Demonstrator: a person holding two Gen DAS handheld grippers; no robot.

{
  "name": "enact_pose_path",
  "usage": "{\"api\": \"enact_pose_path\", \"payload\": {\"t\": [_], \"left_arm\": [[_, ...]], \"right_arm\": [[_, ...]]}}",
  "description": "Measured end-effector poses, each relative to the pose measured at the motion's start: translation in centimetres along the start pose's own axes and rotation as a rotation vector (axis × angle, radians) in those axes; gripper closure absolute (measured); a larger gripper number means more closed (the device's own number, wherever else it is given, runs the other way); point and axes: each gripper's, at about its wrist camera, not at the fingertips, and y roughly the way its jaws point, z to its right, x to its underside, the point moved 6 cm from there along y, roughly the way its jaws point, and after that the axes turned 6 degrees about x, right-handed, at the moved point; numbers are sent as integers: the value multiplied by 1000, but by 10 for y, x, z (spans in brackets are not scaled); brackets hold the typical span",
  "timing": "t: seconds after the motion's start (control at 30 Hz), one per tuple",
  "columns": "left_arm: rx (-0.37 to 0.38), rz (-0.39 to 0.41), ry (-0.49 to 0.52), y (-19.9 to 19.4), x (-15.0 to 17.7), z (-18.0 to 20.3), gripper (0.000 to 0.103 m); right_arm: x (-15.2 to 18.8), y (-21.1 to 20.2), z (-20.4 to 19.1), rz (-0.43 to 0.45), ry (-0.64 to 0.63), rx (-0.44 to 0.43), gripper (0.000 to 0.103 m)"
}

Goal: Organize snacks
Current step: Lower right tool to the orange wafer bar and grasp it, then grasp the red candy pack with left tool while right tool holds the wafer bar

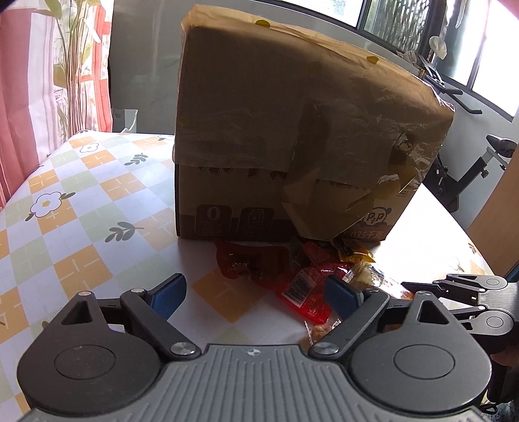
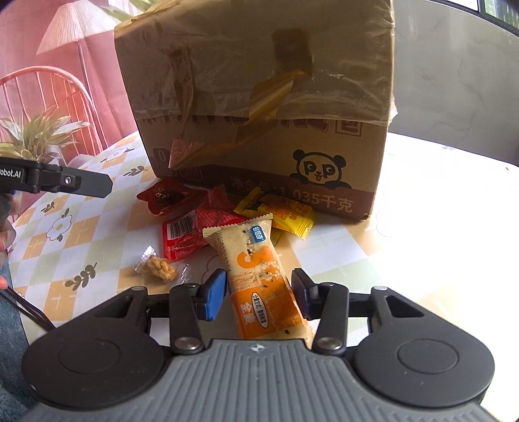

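Room: curtains with a red and floral print (image 1: 48,65) are seen behind the table on one side, windows (image 1: 421,29) on the other; an exercise bike (image 1: 467,162) stands near the windows.
Table: one, covered by a cloth (image 1: 65,201) with orange, green and white checks and flower prints.
Box: one cardboard box (image 2: 259,97) is set upright on the table, its flaps folded down and taped; a panda print is carried on its lower front. Its contents cannot be told.
Snacks, count: a small heap is laid on the cloth just in front of the box. About seven packets can be counted in the right wrist view, though overlaps make the number uncertain.
Red packets: three (image 2: 176,194), one with a barcode, lie at the left of the heap.
Yellow packets: two (image 2: 285,211) are placed nearest the box.
Bar: one long orange and white bar (image 2: 259,285) is laid with its near end between the right jaws.
Candy: one small clear-wrapped piece (image 2: 159,266) lies apart, left of the bar.
Right gripper (image 2: 259,292): partly closed around the bar; the right pad (image 2: 303,293) is set against the wrapper, while a slim gap is kept at the left pad, so no full clench is shown.
Left gripper (image 1: 256,295): spread wide and empty, held over the cloth beside the red packets.
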Motion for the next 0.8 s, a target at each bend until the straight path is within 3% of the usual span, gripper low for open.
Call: {"api": "enact_pose_path", "payload": {"t": [0.23,0.5,0.63,0.8], "left_arm": [[-28,-27,-11,6,7,-2,20],[-60,-40,-27,18,-1,-10,25],[-98,-53,-13,32,-9,-15,35],[-108,-54,-27,49,-17,-19,36]], "right_arm": [[14,-5,9,56,104,3,59],[18,-6,5,82,70,36,63],[19,-5,4,83,53,37,63],[19,-3,1,88,46,34,63]]}}
